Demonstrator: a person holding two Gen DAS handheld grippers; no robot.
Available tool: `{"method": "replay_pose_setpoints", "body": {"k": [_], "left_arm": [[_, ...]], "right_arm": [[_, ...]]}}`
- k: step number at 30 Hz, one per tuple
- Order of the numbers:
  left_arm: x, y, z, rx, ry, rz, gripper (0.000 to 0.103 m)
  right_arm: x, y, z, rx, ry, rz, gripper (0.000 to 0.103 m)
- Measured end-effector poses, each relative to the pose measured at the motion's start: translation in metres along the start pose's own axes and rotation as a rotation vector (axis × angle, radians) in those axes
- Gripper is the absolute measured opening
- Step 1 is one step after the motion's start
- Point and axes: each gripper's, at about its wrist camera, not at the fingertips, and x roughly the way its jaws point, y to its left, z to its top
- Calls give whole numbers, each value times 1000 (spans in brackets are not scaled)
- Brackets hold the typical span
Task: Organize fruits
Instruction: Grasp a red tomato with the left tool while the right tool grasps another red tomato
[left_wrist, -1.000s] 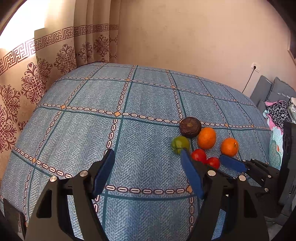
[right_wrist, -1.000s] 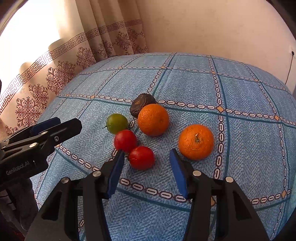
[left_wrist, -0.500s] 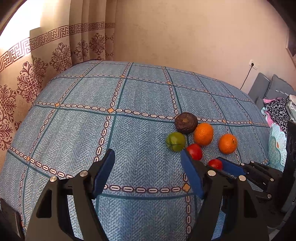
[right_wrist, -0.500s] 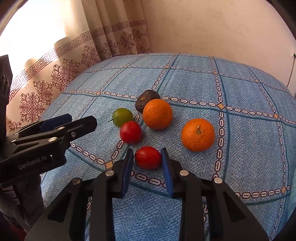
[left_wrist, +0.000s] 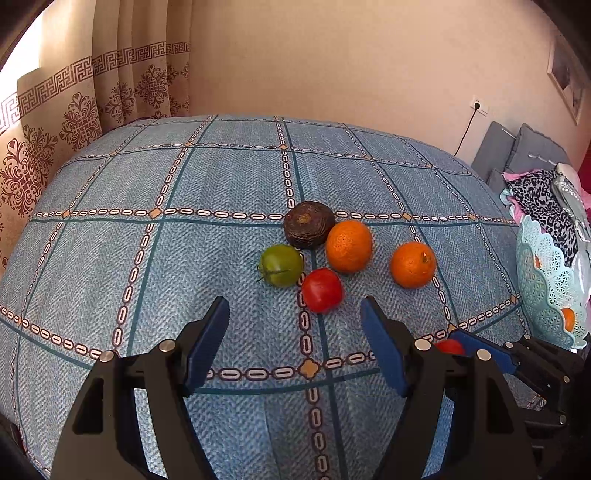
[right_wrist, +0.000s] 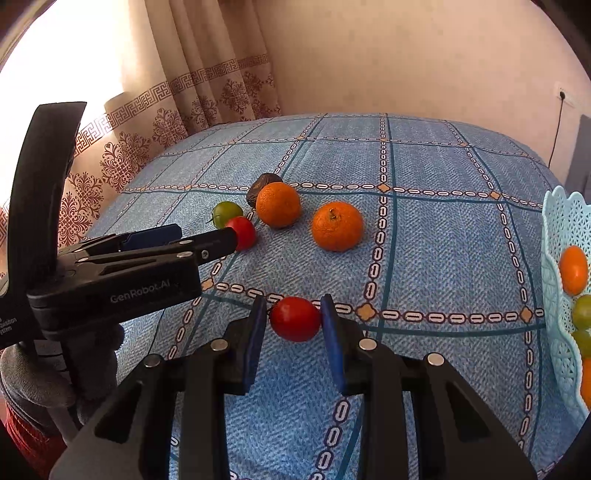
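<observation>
My right gripper (right_wrist: 293, 319) is shut on a red tomato (right_wrist: 294, 318), held a little above the blue checked bedspread (right_wrist: 424, 240); that tomato (left_wrist: 448, 346) peeks out behind my left finger in the left wrist view. On the cloth lie a second red tomato (left_wrist: 321, 290), a green tomato (left_wrist: 280, 264), a dark brown fruit (left_wrist: 308, 229) and two oranges (left_wrist: 348, 246) (left_wrist: 413, 264). My left gripper (left_wrist: 295, 321) hangs open just short of the second red tomato, nothing between its fingers. A light blue lattice basket (right_wrist: 556, 236) at the right holds an orange and green fruit.
Patterned curtains (left_wrist: 74, 110) hang along the left, a beige wall behind. Grey cushions and a heap of clothes (left_wrist: 543, 195) lie past the bed's right side. A gloved hand (right_wrist: 33, 376) holds the left gripper at the right wrist view's left edge.
My right gripper closed on the nearest red tomato and drew it back and up from the group. The basket came into view. My left gripper moved closer to the fruits, still open.
</observation>
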Motion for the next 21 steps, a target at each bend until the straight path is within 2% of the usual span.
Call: {"method": "replay_pose_setpoints", "body": {"k": [6,8,12,15,18,20,21], "left_arm": [[16,-7,3,-27,45,-21,73],[21,-9,4,-32,59,-29,67],[26,-15,6,-23,56,-17,65],[30,-15,9,-28,53,-15,59],[32,-13,11,-36,49,-10,44],[32,-10,11,-46,47,-6,30],[31,-7,11,-55,48,-17,29]], "right_arm": [[-6,-13,-7,43,-22,-13,31],[-7,-16,-7,53,-28,-13,31],[-7,-19,-8,60,-34,-19,31],[-7,-19,-10,63,-30,-17,31],[-7,-19,-9,64,-31,-16,31],[-6,-18,-8,66,-33,-17,31],[-6,-19,-9,67,-33,-17,31]]}}
